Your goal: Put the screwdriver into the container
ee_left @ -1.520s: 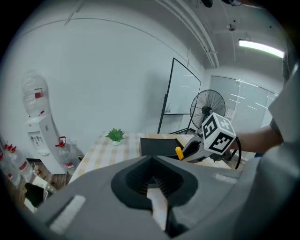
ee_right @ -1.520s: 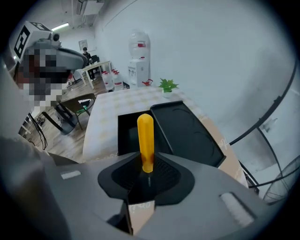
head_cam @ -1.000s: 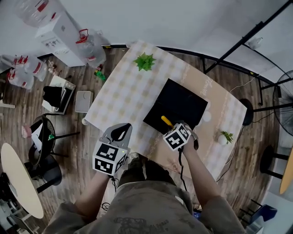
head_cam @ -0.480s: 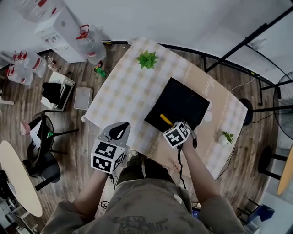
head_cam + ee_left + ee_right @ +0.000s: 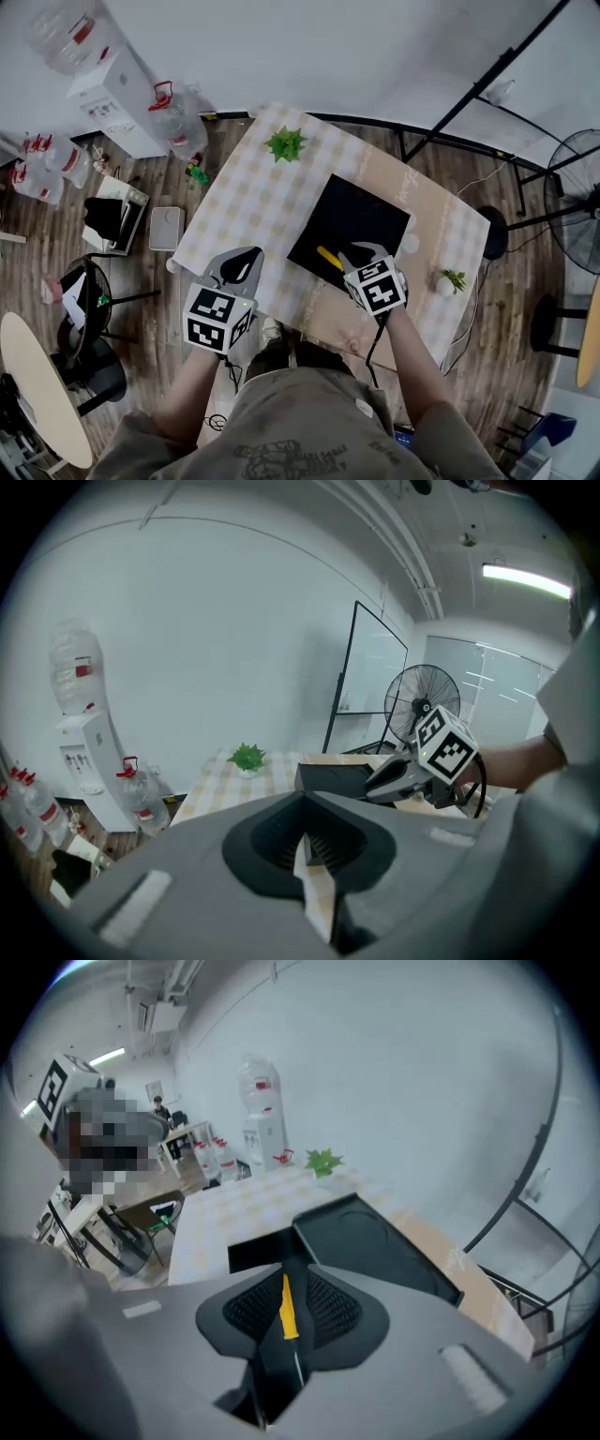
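Observation:
The black container (image 5: pixel 354 217) lies on the checked tablecloth (image 5: pixel 253 202); it also shows in the left gripper view (image 5: pixel 330 778) and the right gripper view (image 5: pixel 375 1241). My right gripper (image 5: pixel 354 253) hangs over the container's near edge, shut on the yellow-handled screwdriver (image 5: pixel 328 258). In the right gripper view the screwdriver (image 5: pixel 287 1305) stands lengthwise in the gap of the right gripper (image 5: pixel 286 1274). Those jaws have just been closing, with the screwdriver between them. My left gripper (image 5: pixel 242 265) is shut and empty over the table's near left edge. The left gripper (image 5: pixel 305 841) faces the right gripper (image 5: pixel 403 775).
A green plant (image 5: pixel 285 144) stands at the table's far end and a small potted plant (image 5: pixel 454 279) at its right edge. A water dispenser (image 5: pixel 108 89) and bottles (image 5: pixel 173 117) stand on the floor at left. A fan (image 5: pixel 577 202) stands at right.
My right gripper has risen and shifted a little right over the container's edge, with the screwdriver still in its jaws. The left gripper has come up slightly.

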The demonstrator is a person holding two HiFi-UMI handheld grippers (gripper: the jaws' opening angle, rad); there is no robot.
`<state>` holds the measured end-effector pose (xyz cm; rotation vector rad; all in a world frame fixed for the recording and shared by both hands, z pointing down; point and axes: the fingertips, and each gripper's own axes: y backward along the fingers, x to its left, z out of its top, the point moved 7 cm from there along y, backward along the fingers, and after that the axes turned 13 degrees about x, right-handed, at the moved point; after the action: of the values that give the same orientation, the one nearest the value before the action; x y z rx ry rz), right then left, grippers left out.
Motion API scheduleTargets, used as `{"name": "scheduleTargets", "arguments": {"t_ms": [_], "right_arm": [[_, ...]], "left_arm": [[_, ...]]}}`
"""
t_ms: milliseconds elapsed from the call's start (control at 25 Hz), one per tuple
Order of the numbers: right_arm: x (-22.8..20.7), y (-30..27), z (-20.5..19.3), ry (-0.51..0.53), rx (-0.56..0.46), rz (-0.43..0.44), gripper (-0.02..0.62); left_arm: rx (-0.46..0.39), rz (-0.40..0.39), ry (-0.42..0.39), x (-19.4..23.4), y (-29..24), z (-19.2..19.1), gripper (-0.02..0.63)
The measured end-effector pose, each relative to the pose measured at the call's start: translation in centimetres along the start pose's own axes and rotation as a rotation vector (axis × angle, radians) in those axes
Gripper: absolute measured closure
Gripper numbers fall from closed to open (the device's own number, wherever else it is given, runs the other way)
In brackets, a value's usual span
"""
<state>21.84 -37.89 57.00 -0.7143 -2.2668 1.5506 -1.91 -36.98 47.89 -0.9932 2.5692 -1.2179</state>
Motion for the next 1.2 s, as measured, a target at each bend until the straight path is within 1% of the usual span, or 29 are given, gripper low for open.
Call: {"name": "scheduleTargets", "arguments": {"t_ms": [200,320,400,520,640,760,840,920,1000,1200], "right_arm": [[-0.3,6.7,1.9,-0.071,-0.188,-0.011,0.512],[-0.2,10.9,2.9,-0.099,-0.309,-0.026,0.526],[0.2,13.6,3.3,-0.092,-0.383,-0.040,0.535],[1.2,17.4,3.9,-0.053,-0.486,-0.068,0.540],[2.3,21.1,4.1,-0.044,-0.586,-0.082,0.549],[3.4,24.3,3.9,-0.045,-0.685,-0.091,0.558],[4.1,26.2,3.5,-0.043,-0.750,-0.099,0.567],[4.9,27.8,3.1,-0.046,-0.805,-0.110,0.568],[5.5,29.0,2.5,-0.058,-0.844,-0.122,0.568],[6.2,30.9,0.5,-0.103,-0.901,-0.159,0.568]], "left_arm": [[-0.066,0.021,-0.059,-0.5,1.9,2.7,0.606],[-0.139,0.051,-0.088,-0.5,3.7,4.4,0.606],[-0.194,0.064,-0.102,-0.7,5.0,5.2,0.606],[-0.251,0.073,-0.127,-1.4,6.9,6.5,0.606],[-0.309,0.072,-0.151,-2.3,9.0,7.8,0.606],[-0.350,0.073,-0.191,-3.5,11.0,8.7,0.606],[-0.362,0.089,-0.234,-4.2,12.0,9.2,0.606],[-0.372,0.110,-0.275,-4.8,12.7,9.7,0.606],[-0.388,0.122,-0.299,-5.3,13.5,10.1,0.606],[-0.459,0.111,-0.297,-6.5,15.4,10.6,0.606]]}}
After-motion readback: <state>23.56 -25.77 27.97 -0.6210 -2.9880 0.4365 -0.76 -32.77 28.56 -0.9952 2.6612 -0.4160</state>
